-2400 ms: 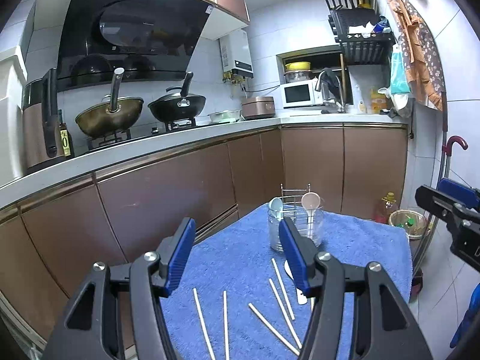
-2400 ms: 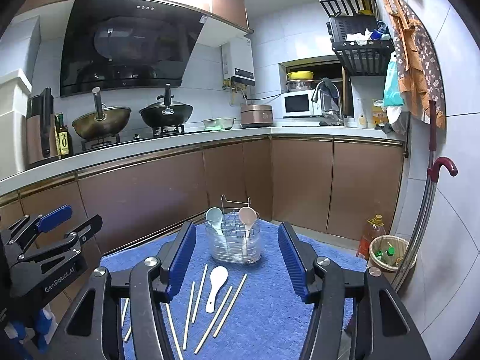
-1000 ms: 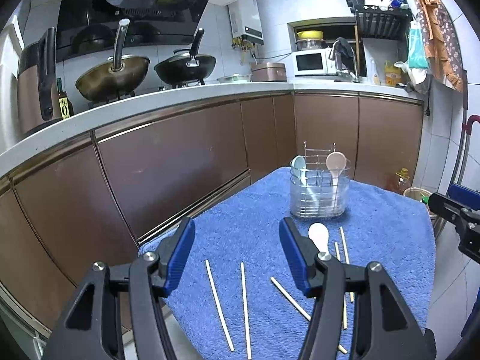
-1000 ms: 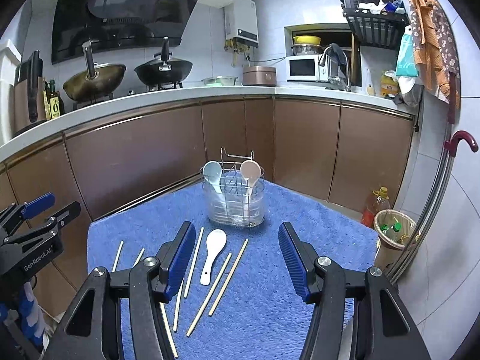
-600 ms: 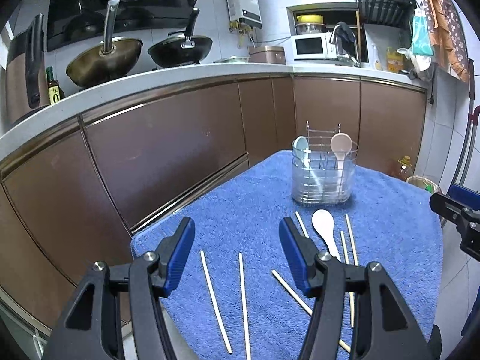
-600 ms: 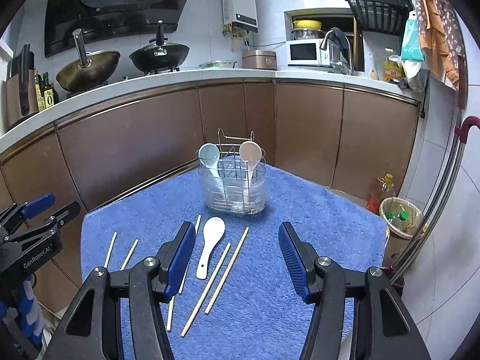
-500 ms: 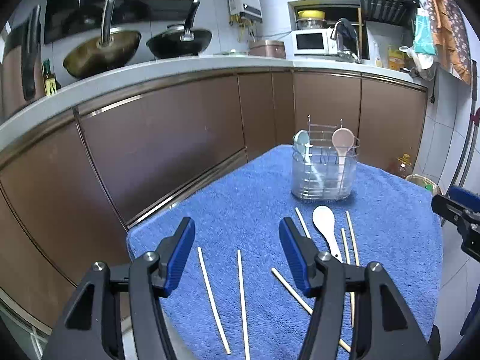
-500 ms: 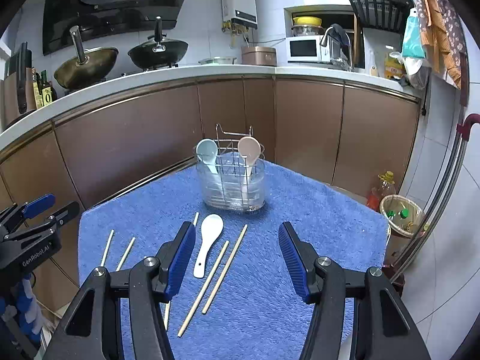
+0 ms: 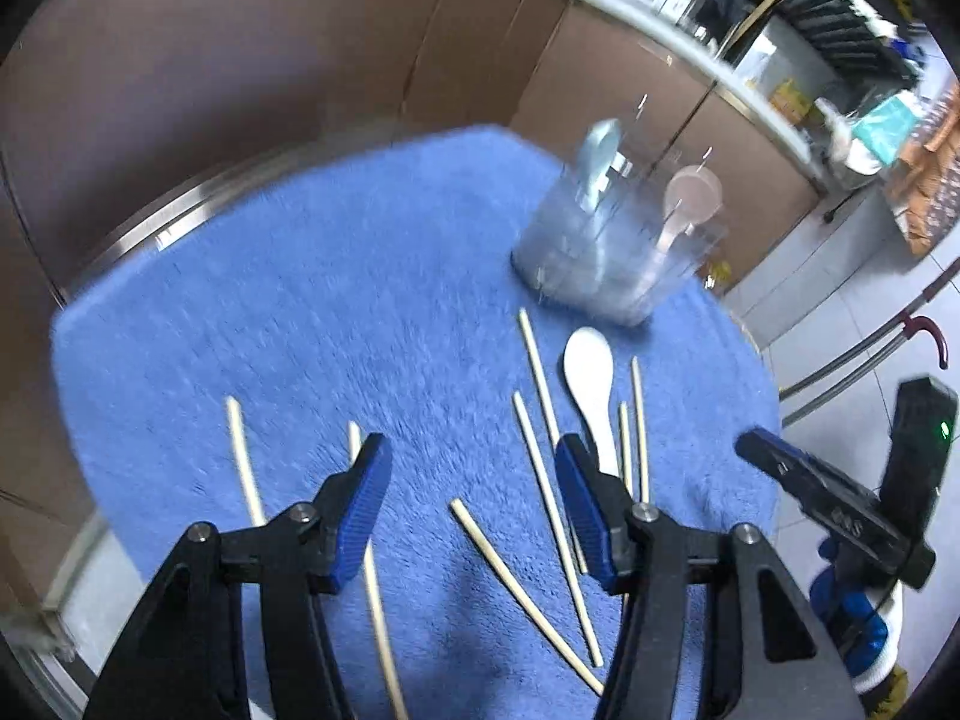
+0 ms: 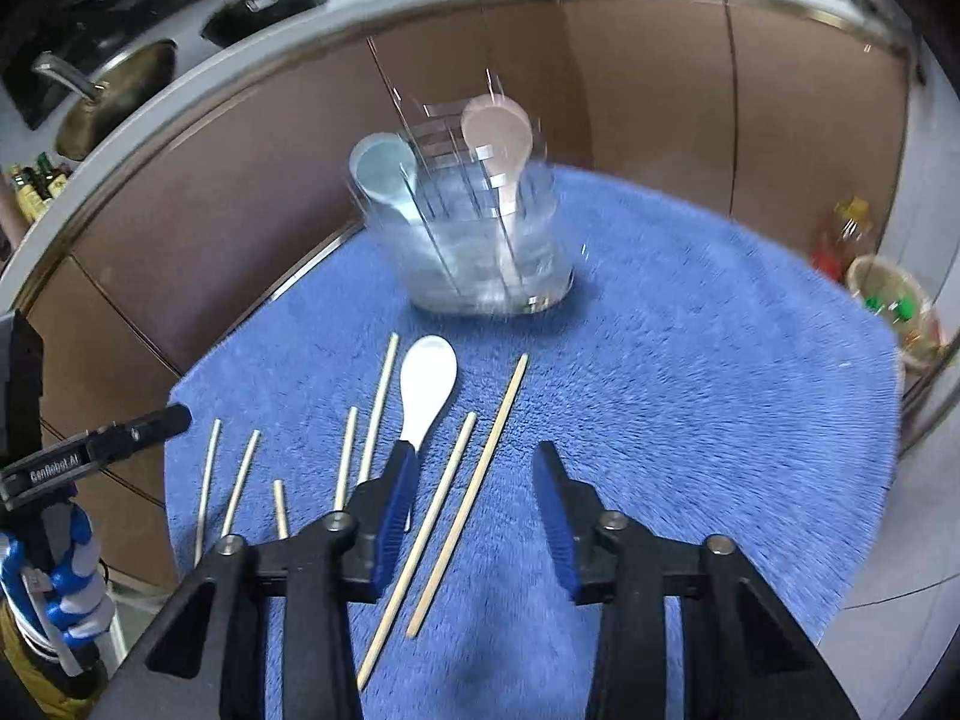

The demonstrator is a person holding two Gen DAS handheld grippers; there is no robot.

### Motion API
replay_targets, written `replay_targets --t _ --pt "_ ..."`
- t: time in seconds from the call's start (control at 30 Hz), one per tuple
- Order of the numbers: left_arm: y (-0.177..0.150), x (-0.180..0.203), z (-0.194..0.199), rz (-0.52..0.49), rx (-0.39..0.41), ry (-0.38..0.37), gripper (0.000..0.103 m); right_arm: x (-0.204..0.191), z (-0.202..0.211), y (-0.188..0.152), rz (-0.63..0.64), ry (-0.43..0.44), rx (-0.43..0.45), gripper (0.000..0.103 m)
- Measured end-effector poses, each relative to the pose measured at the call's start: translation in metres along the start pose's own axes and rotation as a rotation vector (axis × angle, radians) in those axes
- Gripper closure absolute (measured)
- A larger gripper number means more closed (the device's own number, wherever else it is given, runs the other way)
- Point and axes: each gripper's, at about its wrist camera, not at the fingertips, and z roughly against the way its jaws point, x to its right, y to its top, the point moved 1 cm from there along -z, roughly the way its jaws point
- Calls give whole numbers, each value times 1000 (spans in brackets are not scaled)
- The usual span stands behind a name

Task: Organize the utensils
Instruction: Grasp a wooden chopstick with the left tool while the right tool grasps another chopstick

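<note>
A clear utensil holder [image 9: 606, 264] [image 10: 480, 246] with a wire frame stands at the far side of a blue towel [image 9: 360, 312] [image 10: 690, 372]. A pale blue spoon [image 10: 384, 177] and a pink spoon [image 10: 498, 132] stand in it. A white spoon [image 9: 591, 381] [image 10: 425, 387] and several wooden chopsticks [image 9: 555, 480] [image 10: 468, 492] lie loose on the towel. My left gripper [image 9: 471, 498] is open and empty above the near chopsticks. My right gripper [image 10: 474, 510] is open and empty above two chopsticks, its left finger over the white spoon's handle.
Brown cabinet fronts [image 10: 648, 72] and a white counter with woks [image 10: 114, 96] run behind the table. A bin [image 10: 894, 306] stands on the floor at right. A red-handled cane [image 9: 924, 330] leans by the table's right edge.
Both grippers have tilted down and moved closer over the towel; the utensils now fill the views and the upper kitchen has left the frame. Both stay open.
</note>
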Motion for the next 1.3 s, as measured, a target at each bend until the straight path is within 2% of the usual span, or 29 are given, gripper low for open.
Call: replay_targets --t 0.07,0.23,0.43,0.53,0.67,0.73,0.83,0.97,1.1,1.3 --pt "-3 3 -15 7 -65 -17 61 6 -21 8 -19 5 -44 73" --pt "-14 4 -32 36 -152 -3 62 17 -65 29 -53 -2 -128 76" --pt "-21 -3 -42 91 -223 52 62 20 -106 40 -56 -58 -209 80" --pt "-20 -3 -49 106 -256 72 63 17 -114 43 -32 -104 -221 85" --pt "-22 5 -66 108 -309 119 75 11 -117 45 1 -143 -230 88" --pt "-22 11 -71 97 -308 154 76 9 -119 45 13 -154 -235 92" --pt "-20 19 -78 94 -321 192 87 7 -121 45 21 -151 -248 93" --pt "-21 25 -80 101 -304 227 94 13 -116 44 2 -108 -246 97" --pt "-27 29 -68 112 -243 168 98 26 -92 37 -27 -25 -202 97" --pt "-27 53 -16 15 -55 96 98 32 -30 26 12 63 -81 97"
